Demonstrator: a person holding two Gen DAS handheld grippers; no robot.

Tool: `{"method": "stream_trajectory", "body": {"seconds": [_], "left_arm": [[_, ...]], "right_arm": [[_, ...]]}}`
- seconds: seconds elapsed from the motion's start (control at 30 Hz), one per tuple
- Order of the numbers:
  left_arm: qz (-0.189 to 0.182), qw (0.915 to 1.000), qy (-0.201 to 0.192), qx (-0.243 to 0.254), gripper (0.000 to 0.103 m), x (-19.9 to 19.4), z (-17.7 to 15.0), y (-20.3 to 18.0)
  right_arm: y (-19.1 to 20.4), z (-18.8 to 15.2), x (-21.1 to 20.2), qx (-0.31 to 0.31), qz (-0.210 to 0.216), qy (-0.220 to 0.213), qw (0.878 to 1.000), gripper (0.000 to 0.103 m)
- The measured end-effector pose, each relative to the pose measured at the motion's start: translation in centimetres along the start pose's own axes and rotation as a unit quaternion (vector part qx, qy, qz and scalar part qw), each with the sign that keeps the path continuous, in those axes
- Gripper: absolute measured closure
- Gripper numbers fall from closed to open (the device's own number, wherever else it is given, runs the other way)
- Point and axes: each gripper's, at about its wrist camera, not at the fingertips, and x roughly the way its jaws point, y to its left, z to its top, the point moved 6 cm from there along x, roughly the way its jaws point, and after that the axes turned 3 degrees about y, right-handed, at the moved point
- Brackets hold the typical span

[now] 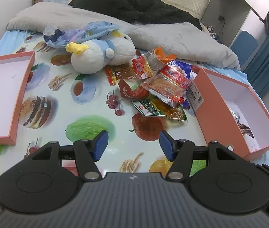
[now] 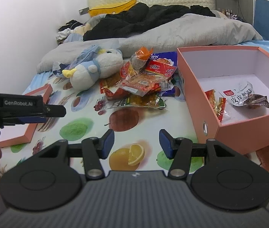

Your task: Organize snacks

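Observation:
A pile of snack packets (image 1: 153, 83) (image 2: 142, 83) lies on the fruit-print cloth, mostly red and orange, with a green-edged packet (image 1: 159, 110) (image 2: 140, 102) at its near side. A pink box (image 1: 210, 106) (image 2: 197, 79) stands to the right of the pile; it holds a white packet (image 2: 242, 95) and a small red one (image 2: 216, 102). My left gripper (image 1: 133, 144) is open and empty, hovering short of the pile. My right gripper (image 2: 136, 142) is open and empty, over the cloth near the box's front corner. The left gripper also shows side-on at the left of the right wrist view (image 2: 45, 114).
The pink box lid (image 1: 16, 98) (image 2: 31, 129) lies open side up at the left. A plush penguin (image 1: 100, 55) (image 2: 94, 68) and a blue plastic bag (image 1: 81, 34) lie behind the pile. A grey blanket (image 1: 172, 36) and black clothes (image 1: 134, 5) cover the far bed.

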Motion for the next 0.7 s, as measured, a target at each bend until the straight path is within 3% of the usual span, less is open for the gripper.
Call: {"method": "stream_trajectory", "body": {"seconds": [0.7], "left_arm": [[-0.012, 0.9995, 0.026, 0.011, 0.038, 6.6, 3.7, -0.4]], "right_arm": [[-0.4, 1.5, 6.3, 0.033, 0.041, 0.029, 0.998, 0.048]]}}
